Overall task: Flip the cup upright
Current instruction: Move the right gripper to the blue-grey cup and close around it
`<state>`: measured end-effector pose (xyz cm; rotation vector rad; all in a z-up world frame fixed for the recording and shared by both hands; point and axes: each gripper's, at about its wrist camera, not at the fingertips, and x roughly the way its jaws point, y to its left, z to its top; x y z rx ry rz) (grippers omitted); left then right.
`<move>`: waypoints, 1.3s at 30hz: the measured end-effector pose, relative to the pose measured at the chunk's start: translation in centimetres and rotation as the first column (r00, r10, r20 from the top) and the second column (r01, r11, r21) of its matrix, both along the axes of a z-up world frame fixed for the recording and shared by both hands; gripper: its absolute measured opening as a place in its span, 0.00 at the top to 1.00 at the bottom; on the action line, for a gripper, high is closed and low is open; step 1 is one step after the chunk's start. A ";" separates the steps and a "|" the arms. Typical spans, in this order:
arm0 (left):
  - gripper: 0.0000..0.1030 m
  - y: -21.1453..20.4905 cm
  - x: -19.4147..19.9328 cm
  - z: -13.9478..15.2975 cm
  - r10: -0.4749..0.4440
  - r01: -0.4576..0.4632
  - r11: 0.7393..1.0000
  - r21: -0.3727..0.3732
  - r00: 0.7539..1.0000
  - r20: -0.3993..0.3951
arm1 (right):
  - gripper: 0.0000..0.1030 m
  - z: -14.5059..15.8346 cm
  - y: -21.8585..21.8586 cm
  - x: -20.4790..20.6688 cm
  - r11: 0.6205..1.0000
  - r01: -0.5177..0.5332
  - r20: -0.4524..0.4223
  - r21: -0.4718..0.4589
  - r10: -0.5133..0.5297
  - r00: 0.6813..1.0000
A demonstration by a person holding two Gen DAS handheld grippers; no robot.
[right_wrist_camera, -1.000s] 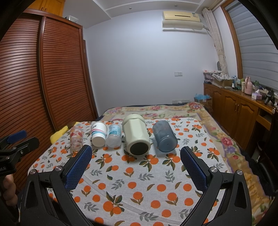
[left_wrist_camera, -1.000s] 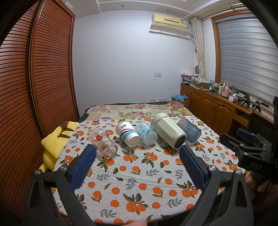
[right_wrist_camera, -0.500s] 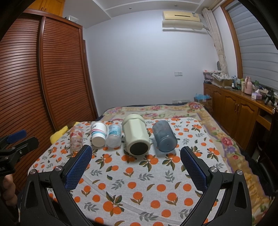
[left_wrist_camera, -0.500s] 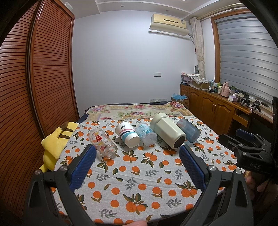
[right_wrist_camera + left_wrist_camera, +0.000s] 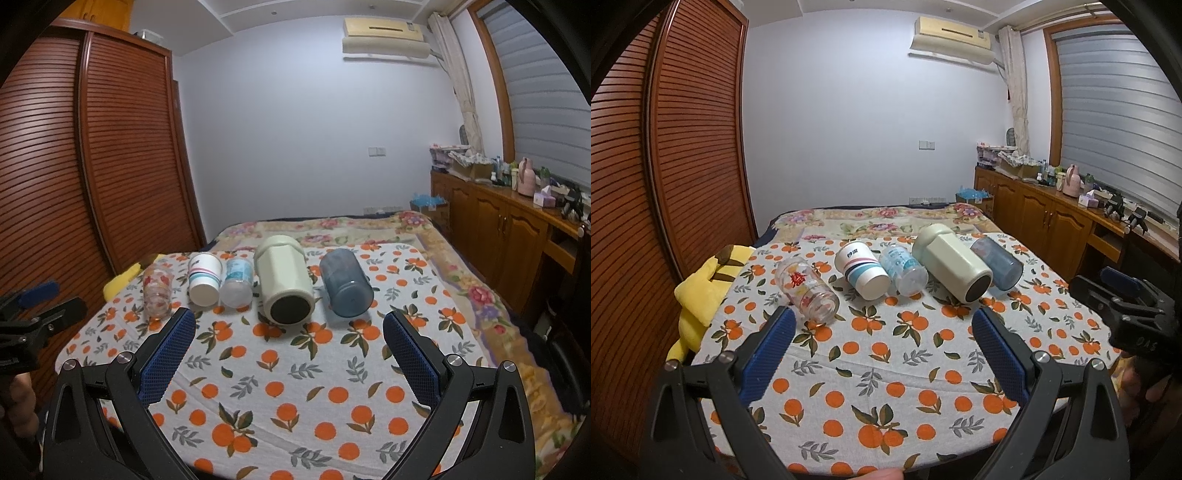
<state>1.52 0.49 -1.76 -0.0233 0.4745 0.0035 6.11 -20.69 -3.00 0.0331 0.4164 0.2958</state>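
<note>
Holding both hand-held grippers, left (image 5: pixel 882 341) and right (image 5: pixel 289 341), apart and empty; I should clamp one lying cup (image 5: pixel 346 282) mid-body, then tip slowly.

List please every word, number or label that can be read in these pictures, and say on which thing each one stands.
"DAS": embossed on the body of the right gripper, seen from the left wrist view; the first letter is faint.
Red character on the clear glass cup: too blurred to read.
Small blue logo on the white striped cup: too small to read.
Print on the pale blue cup: blurred, unreadable.
Air conditioner sticker: unreadable.
</note>
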 end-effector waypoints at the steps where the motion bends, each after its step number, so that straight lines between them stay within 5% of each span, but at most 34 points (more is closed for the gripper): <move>1: 0.06 0.1 0.3 -0.2 0.001 -0.001 1.000 0.002 1.000 -0.006 | 0.00 -0.1 -0.3 0.5 1.000 0.000 -0.010 0.001 0.000 1.000; 20: 0.06 0.0 7.3 -1.8 -0.039 0.041 0.999 0.025 0.996 -0.084 | 0.06 0.5 -2.9 8.5 0.997 0.000 -0.065 -0.080 -0.005 0.998; 28: 0.06 -0.4 10.7 -2.5 -0.060 0.064 0.998 0.029 0.991 -0.116 | 0.10 -0.4 -2.6 13.9 0.995 -0.038 -0.167 -0.091 0.022 0.986; 39: 0.06 -0.7 15.6 -4.0 -0.079 0.085 0.996 0.026 0.982 -0.174 | 0.16 -4.2 -1.7 22.6 0.988 -0.105 -0.381 -0.117 0.053 0.923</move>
